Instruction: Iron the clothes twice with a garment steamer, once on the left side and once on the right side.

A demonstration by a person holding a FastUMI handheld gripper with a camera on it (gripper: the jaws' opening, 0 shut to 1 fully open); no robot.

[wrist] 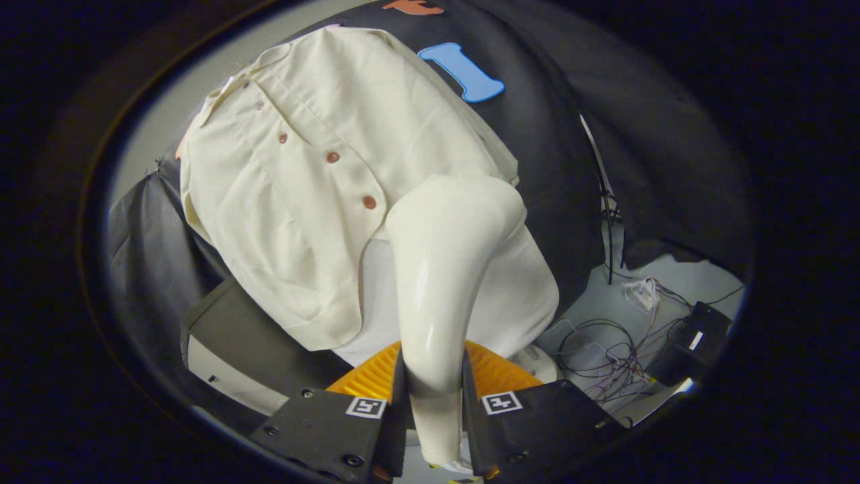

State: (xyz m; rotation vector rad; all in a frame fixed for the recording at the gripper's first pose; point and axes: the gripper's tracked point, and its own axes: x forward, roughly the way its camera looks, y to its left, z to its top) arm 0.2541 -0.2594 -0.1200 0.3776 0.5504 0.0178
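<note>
While the cream button-front shirt (pixel 316 181) is hanging against the booth wall on the left, the tongs (pixel 435 410) are pinching the white garment steamer (pixel 443 269) by its handle, both fingers pressing it, head resting on the lower right front, probably for the right-side pass. Cables (pixel 605 349) are lying beyond, right.

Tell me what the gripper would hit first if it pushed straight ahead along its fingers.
The gripper is shut on the garment steamer, so the steamer's head leads. Straight ahead, it would likely meet the cream shirt first, near the lowest button; how close they already are is unclear.
</note>
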